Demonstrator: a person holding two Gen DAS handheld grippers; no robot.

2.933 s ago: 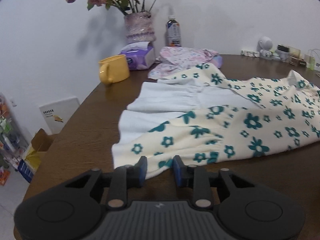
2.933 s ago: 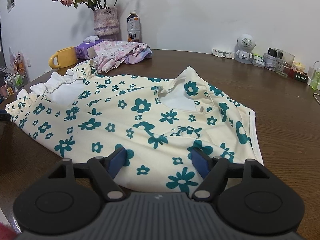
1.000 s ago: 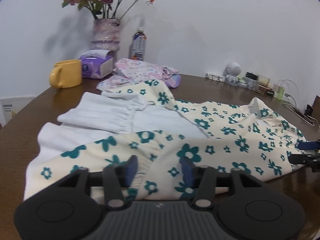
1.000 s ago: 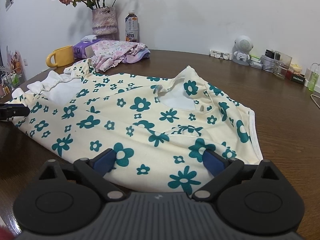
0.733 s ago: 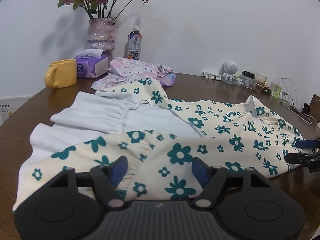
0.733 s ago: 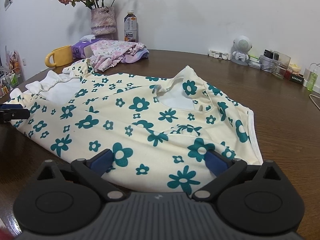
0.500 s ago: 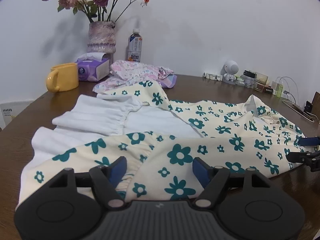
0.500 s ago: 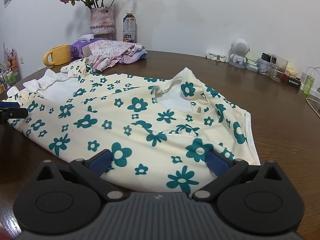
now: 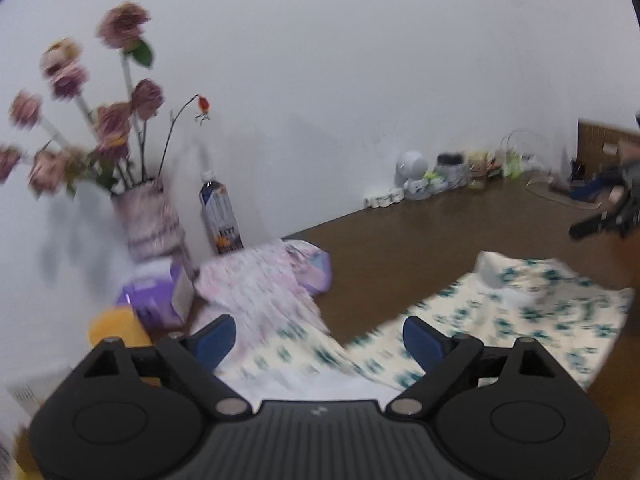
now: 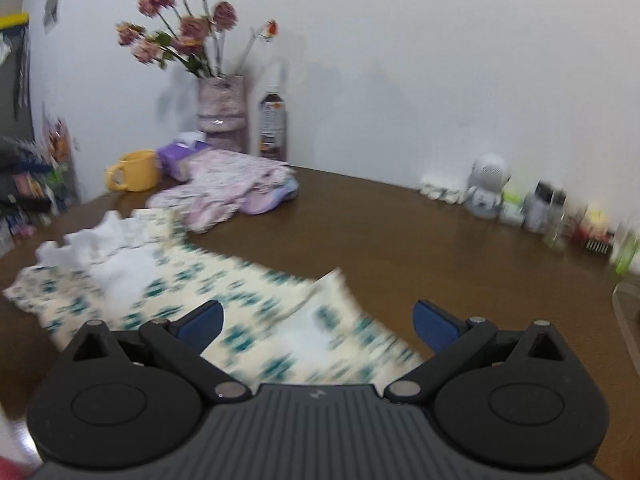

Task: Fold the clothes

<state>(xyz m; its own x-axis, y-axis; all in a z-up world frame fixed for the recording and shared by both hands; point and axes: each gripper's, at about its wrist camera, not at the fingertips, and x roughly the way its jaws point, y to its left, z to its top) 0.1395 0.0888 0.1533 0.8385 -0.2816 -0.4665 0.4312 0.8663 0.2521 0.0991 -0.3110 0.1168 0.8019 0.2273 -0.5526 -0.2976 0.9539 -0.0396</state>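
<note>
Left gripper [image 9: 318,338], fingers opening, and right gripper [image 10: 318,322], fingers apart, hover empty above the floral garment [image 10: 240,312] lying part-folded on the bench [image 10: 440,248].

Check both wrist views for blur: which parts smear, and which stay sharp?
Left wrist view: flowers and floral garment smear with motion; the left gripper stays crisp. Right wrist view: the same garment streaks, clutter by the wall blurs, the right gripper stays sharp.

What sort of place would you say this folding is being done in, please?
Most likely a lived-in room at home. A brown wooden table against a white wall holds a vase of flowers, a yellow mug and a tissue box, beside the flower-print garment.
</note>
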